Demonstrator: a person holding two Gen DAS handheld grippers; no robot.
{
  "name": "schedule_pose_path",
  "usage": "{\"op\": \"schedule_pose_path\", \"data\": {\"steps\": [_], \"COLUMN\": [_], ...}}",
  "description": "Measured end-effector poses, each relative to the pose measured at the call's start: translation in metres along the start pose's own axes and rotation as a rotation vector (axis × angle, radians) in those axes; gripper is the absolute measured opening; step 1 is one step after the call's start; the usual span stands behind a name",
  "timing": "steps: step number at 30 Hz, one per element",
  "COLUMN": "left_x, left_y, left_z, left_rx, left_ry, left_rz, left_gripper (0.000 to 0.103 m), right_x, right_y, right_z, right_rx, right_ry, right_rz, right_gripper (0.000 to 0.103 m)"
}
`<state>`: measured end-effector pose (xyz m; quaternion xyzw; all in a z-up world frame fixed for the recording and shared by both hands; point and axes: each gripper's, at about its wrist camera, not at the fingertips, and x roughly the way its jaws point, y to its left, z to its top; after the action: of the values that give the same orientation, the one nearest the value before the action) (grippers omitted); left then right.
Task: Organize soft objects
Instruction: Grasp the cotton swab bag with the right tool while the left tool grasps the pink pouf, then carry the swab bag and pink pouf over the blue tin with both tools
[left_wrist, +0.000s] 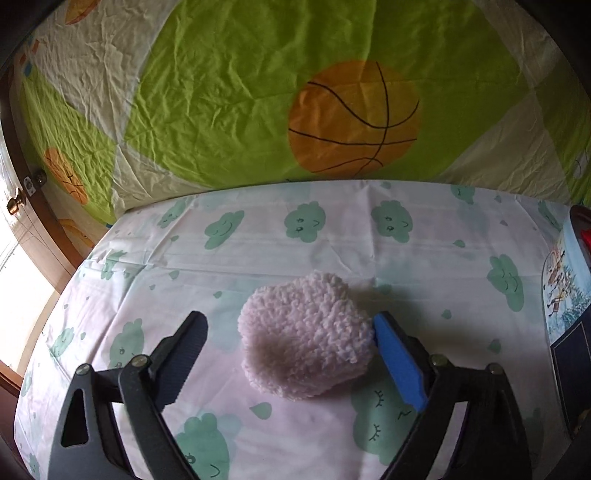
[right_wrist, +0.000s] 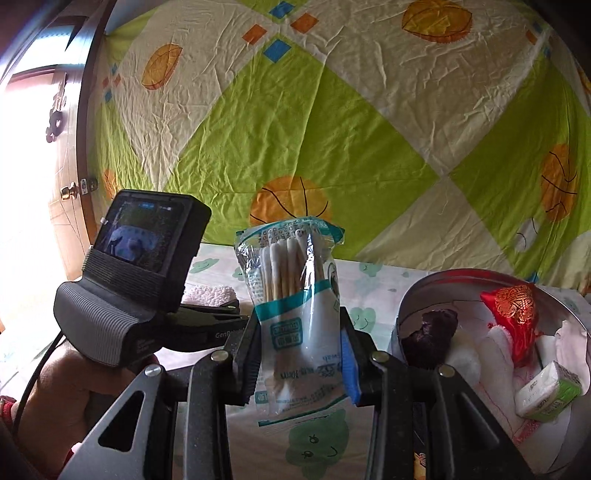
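Note:
A fluffy pale pink puff (left_wrist: 306, 332) lies on the cloud-print sheet (left_wrist: 221, 266). My left gripper (left_wrist: 290, 319) straddles it, open: the blue pad (left_wrist: 397, 362) touches its right side, and the black left finger (left_wrist: 192, 339) stands clear of it. The right wrist view shows the same puff (right_wrist: 210, 293) beyond the left gripper's body (right_wrist: 140, 258), which a hand (right_wrist: 62, 391) holds. My right gripper (right_wrist: 300, 317) is shut on a plastic packet of cotton swabs (right_wrist: 295, 295), held upright above the sheet, left of the round tin (right_wrist: 443, 275).
The tin holds a red embroidered pouch (right_wrist: 513, 306), a dark soft item (right_wrist: 430, 332), white cloth (right_wrist: 491, 354) and a green tissue pack (right_wrist: 550, 391). Its printed wall (left_wrist: 569, 280) stands right of the puff. A green basketball-print sheet (left_wrist: 240, 92) hangs behind; a door (right_wrist: 70, 192) is on the left.

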<state>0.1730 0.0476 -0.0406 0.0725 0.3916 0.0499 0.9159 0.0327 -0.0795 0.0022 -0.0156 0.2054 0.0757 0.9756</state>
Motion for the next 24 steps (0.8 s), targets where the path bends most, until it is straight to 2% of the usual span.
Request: {"op": "schedule_pose_path", "data": {"steps": [3,6,7,9,11,13,14,17,21,24], "left_x": [0.017,0.02,0.02,0.019,0.019,0.016,0.014,-0.002,-0.035,-0.05], "left_y": [0.0,0.007,0.008,0.009,0.007,0.005,0.005,0.014,0.024,0.023], "left_z": [0.0,-0.001,-0.001,-0.002,-0.002,-0.001,-0.001,-0.002,-0.008,-0.012], "left_rx": [-0.002,-0.034,-0.041,-0.045,-0.041,-0.035,-0.037,-0.077,-0.124,-0.117], "left_ry": [0.088,0.097,0.099,0.097,0.094,0.084,0.074,-0.007,-0.184,-0.269], "left_rz": [-0.007,-0.046,-0.065,-0.12,-0.126,-0.124,-0.126,-0.121,-0.064,-0.009], "left_gripper": [0.081,0.079,0.071,0.064,0.057,0.043,0.042,0.042,0.042,0.042], "right_x": [0.001,0.004,0.006,0.008,0.007,0.006,0.005,0.001,-0.006,-0.009], "right_y": [-0.003,-0.005,-0.005,-0.006,-0.006,-0.006,-0.006,-0.005,-0.004,-0.004], "right_z": [0.0,0.0,-0.001,-0.001,-0.001,-0.001,-0.001,-0.002,-0.002,-0.002], "right_rx": [0.006,0.018,0.022,0.027,0.03,0.031,0.031,0.03,0.026,0.027], "right_ry": [0.003,0.016,0.022,0.03,0.024,0.016,0.01,-0.016,-0.065,-0.085], "right_rz": [-0.002,-0.002,-0.001,-0.003,-0.005,-0.007,-0.008,-0.015,-0.03,-0.041], "right_gripper": [0.039,0.039,0.039,0.039,0.039,0.039,0.039,0.039,0.039,0.039]}}
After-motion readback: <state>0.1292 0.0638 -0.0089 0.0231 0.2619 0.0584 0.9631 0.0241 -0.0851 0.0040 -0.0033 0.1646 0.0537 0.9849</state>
